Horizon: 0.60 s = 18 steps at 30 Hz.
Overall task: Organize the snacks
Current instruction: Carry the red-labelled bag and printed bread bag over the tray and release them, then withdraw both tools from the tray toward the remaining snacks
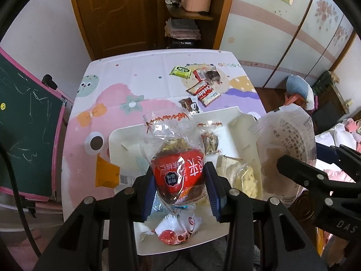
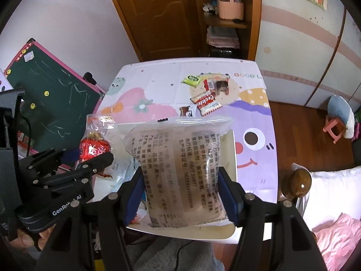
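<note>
My left gripper (image 1: 180,185) is shut on a clear bag with a red label (image 1: 178,171) and holds it above the white divided tray (image 1: 117,140). The red bag also shows in the right wrist view (image 2: 93,149). My right gripper (image 2: 181,194) is shut on a clear printed pastry bag (image 2: 180,171), held above the tray's right side (image 2: 232,158). That bag also shows at the right of the left wrist view (image 1: 286,149). In the tray lie a small nut packet (image 1: 209,140), pale pastries (image 1: 243,176) and a red-and-white wrapper (image 1: 178,228).
Loose snacks lie on the far part of the cartoon tablecloth (image 1: 135,85): a green packet (image 1: 180,71), a red cookie packet (image 1: 204,92), a clear dark-filled packet (image 1: 209,76), a brown packet (image 1: 189,105). A chalkboard (image 1: 27,131) stands left. A bed (image 2: 334,203) lies right.
</note>
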Tool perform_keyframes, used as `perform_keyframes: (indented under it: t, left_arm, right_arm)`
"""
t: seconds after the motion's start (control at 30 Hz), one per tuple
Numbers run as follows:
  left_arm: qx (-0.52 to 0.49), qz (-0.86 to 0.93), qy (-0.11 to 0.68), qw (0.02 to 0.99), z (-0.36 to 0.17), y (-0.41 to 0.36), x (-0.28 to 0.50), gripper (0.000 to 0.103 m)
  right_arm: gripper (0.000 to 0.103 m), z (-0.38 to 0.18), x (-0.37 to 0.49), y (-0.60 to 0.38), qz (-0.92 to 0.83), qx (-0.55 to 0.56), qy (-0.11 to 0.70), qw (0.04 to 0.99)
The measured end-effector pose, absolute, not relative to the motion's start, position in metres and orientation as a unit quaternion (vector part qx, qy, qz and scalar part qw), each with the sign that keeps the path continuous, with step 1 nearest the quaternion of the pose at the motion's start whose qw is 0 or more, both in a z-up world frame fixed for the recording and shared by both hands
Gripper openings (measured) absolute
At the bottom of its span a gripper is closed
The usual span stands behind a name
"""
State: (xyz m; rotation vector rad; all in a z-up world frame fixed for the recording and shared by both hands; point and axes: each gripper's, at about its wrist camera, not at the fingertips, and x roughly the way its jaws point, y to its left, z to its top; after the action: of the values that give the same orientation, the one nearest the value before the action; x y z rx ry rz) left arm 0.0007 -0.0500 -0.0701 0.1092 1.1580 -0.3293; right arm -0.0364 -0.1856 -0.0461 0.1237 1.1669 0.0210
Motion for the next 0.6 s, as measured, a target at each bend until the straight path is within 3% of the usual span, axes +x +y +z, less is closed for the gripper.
perform_keyframes:
  t: [0.33,0.43,0.47,0.6]
  left_arm:
    - [0.06,-0.15,0.56,0.813,-0.083,-0.052,0.001,0.041]
    - [0.056,-0.152,0.56,0.812,-0.084,-0.052,0.0,0.057]
    - [0.053,-0.155,0.559,0.813,-0.083,-0.051,0.0,0.069]
    - [0.056,-0.14,0.552,0.82,-0.079,-0.047,0.001,0.084]
  right_arm:
    - [0.066,-0.067,-0.033,-0.187,-0.001,0.062,0.577,0.814]
    - [0.069,-0.073,-0.032,-0.187,-0.001,0.066,0.585,0.808]
    - [0.069,-0.075,-0.032,-0.187,-0.002,0.067,0.588,0.806]
    - [0.07,-0.078,-0.031,-0.192,-0.008,0.09,0.587,0.805]
